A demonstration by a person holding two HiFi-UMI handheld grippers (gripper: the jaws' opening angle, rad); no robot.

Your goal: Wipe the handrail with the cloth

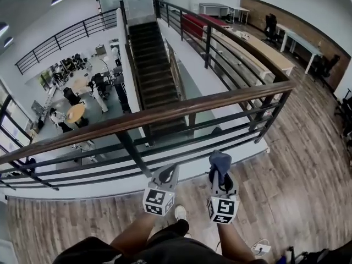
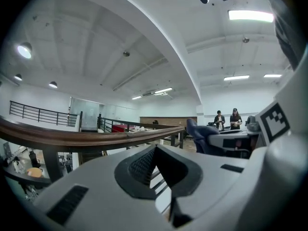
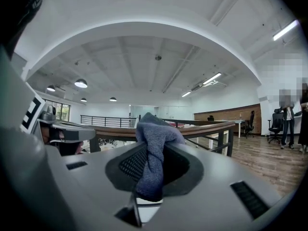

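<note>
Cloth (image 3: pixel 153 148), blue-grey, sits pinched betw. the right tongs (image 1: pixel 220 170). It's bunched up past the tips so a soft wad leads, prob. so fabric and not plastic meets the wood. Wooden handrail (image 1: pixel 165 113) runs across just ahead of both tools. Cloth is short of the handrail and below its top edge, not touching it.

Left tongs (image 1: pixel 168 172) are together w/ nothing betw. them, beside the right pair on the near side of the handrail. Likely held out of the way, since one tool can do the wiping. Judging by the gap, wiping isn't under way yet; the next move calls for lifting the wad onto the handrail's top.

Beyond the handrail, stairs (image 1: pixel 151 65) drop to a lower level.

Writing: none legible. Only black-and-white square marker patterns on the cubes (image 1: pixel 158 201) behind each pair of tongs.
</note>
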